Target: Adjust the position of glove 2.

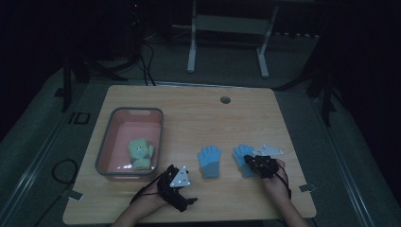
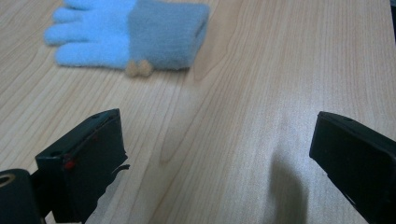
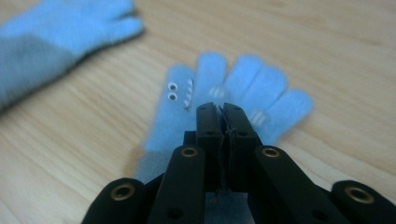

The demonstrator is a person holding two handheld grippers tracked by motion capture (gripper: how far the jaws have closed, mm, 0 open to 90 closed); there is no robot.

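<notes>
Blue glove point(image 3: 243, 88) lies under closed right gripper point(image 3: 222, 108).

Right gripper point(image 3: 222, 109) is down over the blue glove point(image 3: 243, 86), its two black jaws pressed together with barely a sliver between them. Whether fabric is pinched there can't be told. The glove lies flat on the wooden tabletop point(image 3: 336, 42), fingers spread away, googly eyes beside the thumb. A second glove point(image 3: 56, 42) lies blurred at upper left.

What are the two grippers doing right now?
Left gripper: open, holding nothing.
Right gripper: shut on the blue glove, it seems.
</notes>
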